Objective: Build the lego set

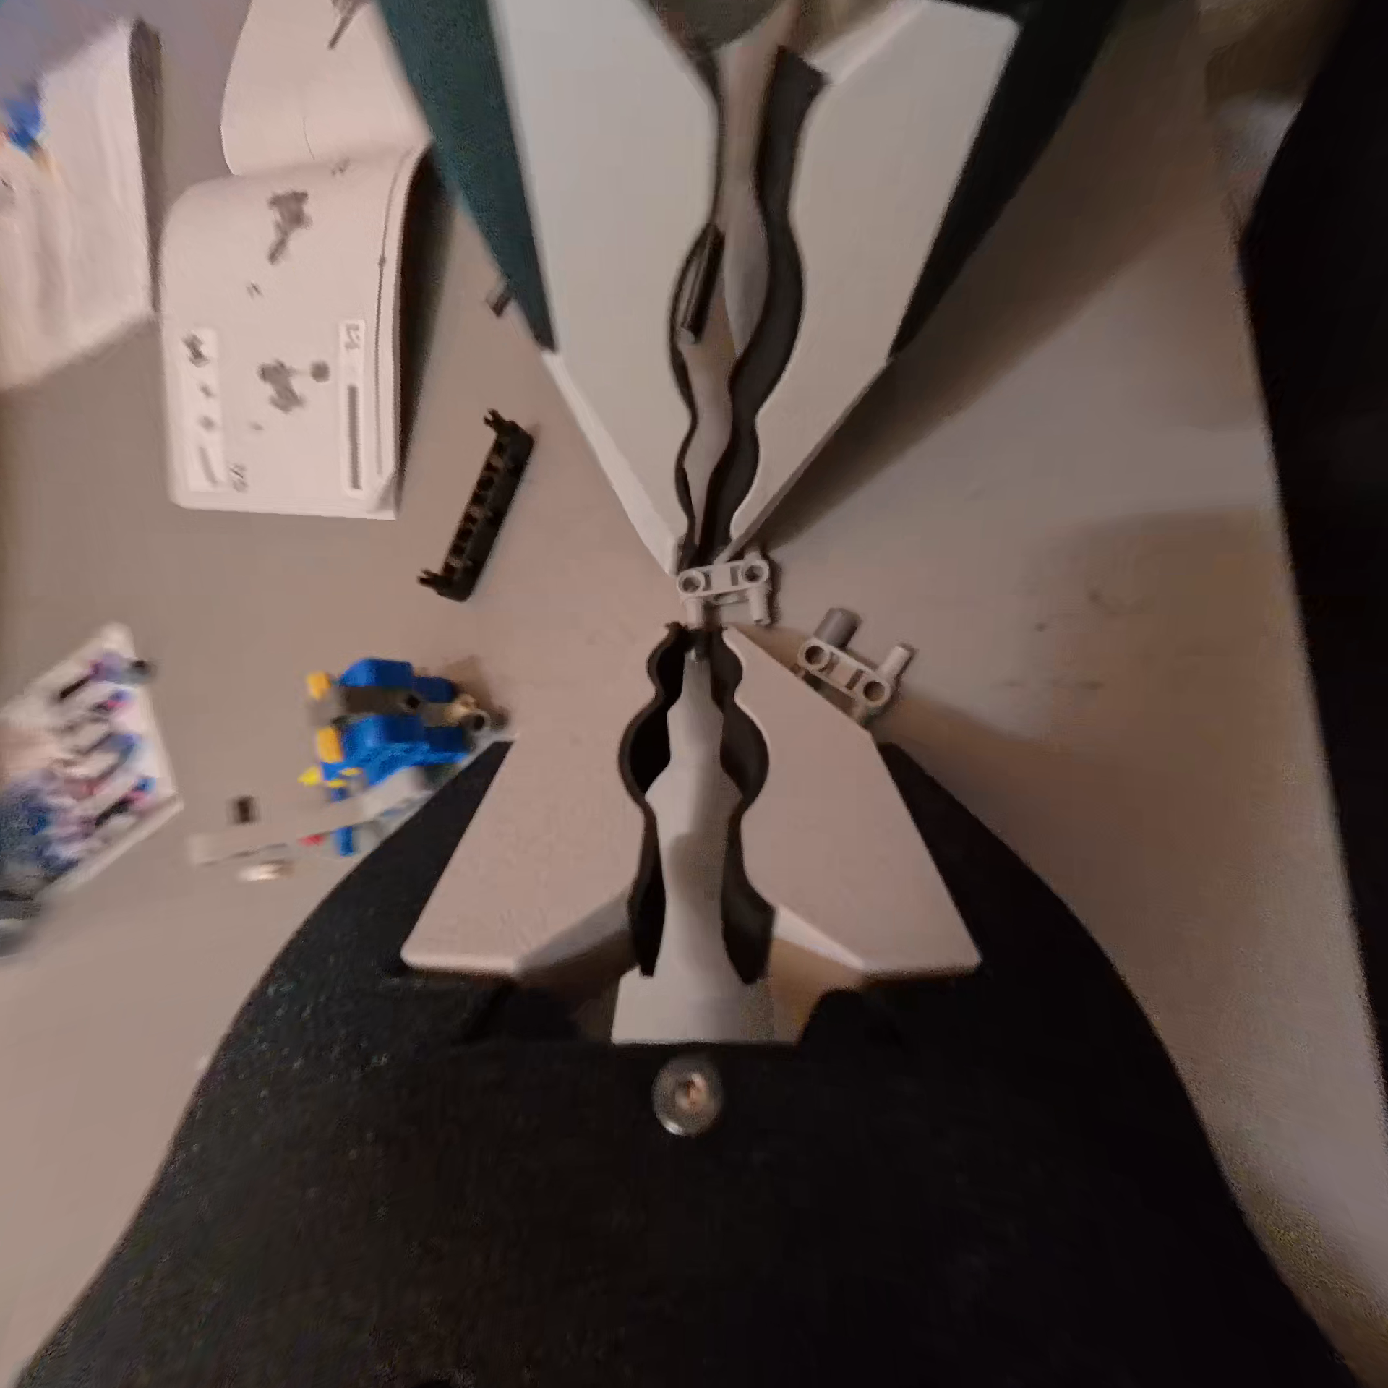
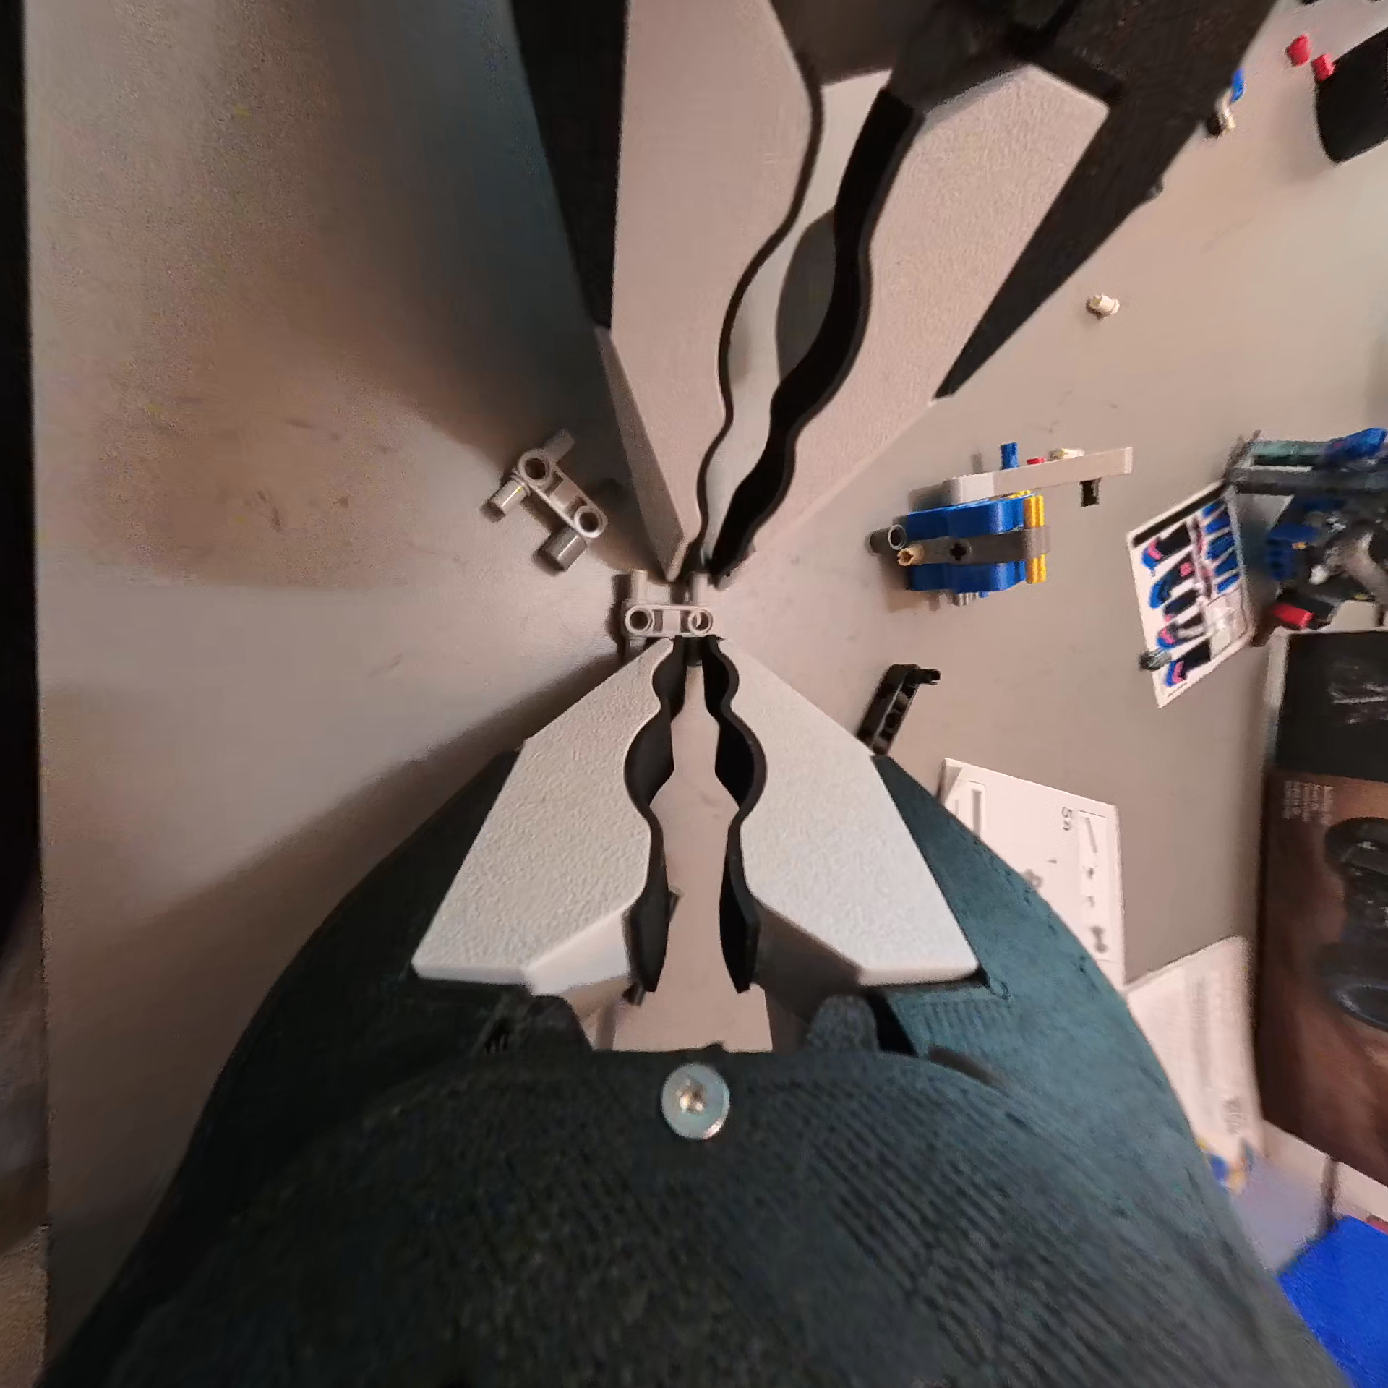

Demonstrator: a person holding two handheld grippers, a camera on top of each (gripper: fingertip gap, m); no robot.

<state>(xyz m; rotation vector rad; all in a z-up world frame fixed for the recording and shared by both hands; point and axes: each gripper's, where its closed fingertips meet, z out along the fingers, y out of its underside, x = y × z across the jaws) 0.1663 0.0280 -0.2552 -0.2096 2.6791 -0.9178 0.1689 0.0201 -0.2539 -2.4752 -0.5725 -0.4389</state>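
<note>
A small grey connector piece [image 1: 725, 584] sits between the two grippers, which meet tip to tip over the grey table. My left gripper [image 1: 695, 642], black-bodied, is shut on one of the piece's sleeves. My right gripper [image 2: 687, 650], teal-bodied, is shut on the same grey connector [image 2: 668, 620] from the opposite side. A second, identical grey connector [image 1: 849, 665] lies loose on the table just beside the tips and also shows in the right wrist view [image 2: 552, 511]. A blue, yellow and grey sub-assembly [image 1: 390, 721] lies to one side and shows in the right wrist view too [image 2: 969, 548].
A black holed beam [image 1: 481, 511] and the open instruction booklet [image 1: 285, 338] lie near the blue build. A sticker sheet [image 2: 1194, 593], a larger blue and black build [image 2: 1322, 518], a dark box [image 2: 1329, 901], a black tyre [image 2: 1352, 98] and red pegs [image 2: 1307, 56] lie at the right. Both grippers' tips are close together, under 4 cm apart.
</note>
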